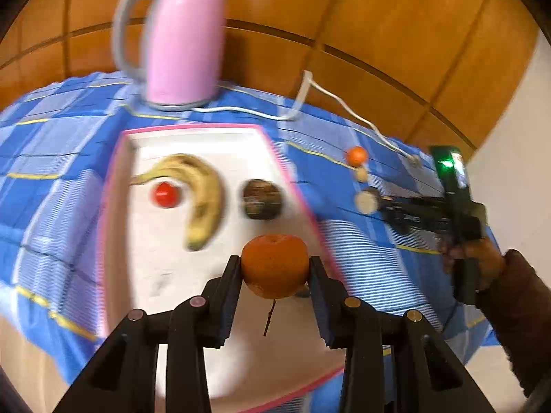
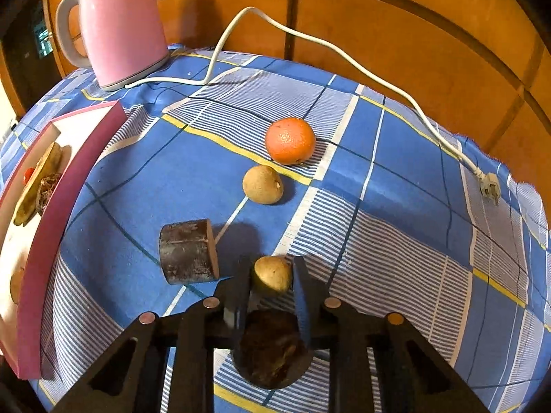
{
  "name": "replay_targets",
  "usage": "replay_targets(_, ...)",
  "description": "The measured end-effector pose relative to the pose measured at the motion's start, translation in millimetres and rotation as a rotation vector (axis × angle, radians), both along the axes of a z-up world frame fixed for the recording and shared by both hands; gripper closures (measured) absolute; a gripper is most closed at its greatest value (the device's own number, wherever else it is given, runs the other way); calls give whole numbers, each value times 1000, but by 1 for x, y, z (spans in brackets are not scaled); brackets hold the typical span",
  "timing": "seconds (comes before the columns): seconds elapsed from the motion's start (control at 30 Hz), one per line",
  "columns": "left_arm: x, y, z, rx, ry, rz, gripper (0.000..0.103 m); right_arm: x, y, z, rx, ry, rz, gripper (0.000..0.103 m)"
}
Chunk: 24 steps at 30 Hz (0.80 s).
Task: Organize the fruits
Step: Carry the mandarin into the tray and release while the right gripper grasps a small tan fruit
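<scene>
My left gripper is shut on an orange fruit and holds it over the pink-rimmed white tray. In the tray lie a banana, a small red fruit and a dark brown fruit. My right gripper is shut on a small tan fruit above the blue checked cloth. On the cloth lie an orange, another tan fruit, a dark cut cylinder piece and a dark brown fruit under the gripper. The right gripper also shows in the left view.
A pink kettle stands at the back left, its white cord trailing across the cloth to a plug near the right edge. Wooden panels stand behind the table. The tray's pink wall is to my right gripper's left.
</scene>
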<state>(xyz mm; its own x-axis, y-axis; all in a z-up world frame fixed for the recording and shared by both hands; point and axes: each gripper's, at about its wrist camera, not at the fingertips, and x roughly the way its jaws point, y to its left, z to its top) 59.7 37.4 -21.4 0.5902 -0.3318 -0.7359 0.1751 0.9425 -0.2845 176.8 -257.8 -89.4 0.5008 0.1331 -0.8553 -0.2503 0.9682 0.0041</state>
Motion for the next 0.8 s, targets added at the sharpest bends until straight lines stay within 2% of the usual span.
replay_targets(0.3,-24,53,3,57,-46,110,64,3,4,0,-19,8,-11,80)
replay_targets(0.53,-22,75,4,-3,-32,149,64,4,14,2,-86,7,-18,80)
replay_targets(0.8,-8,69,-4,-36,23,157,64,2,7,1,-33,-3,-46,80)
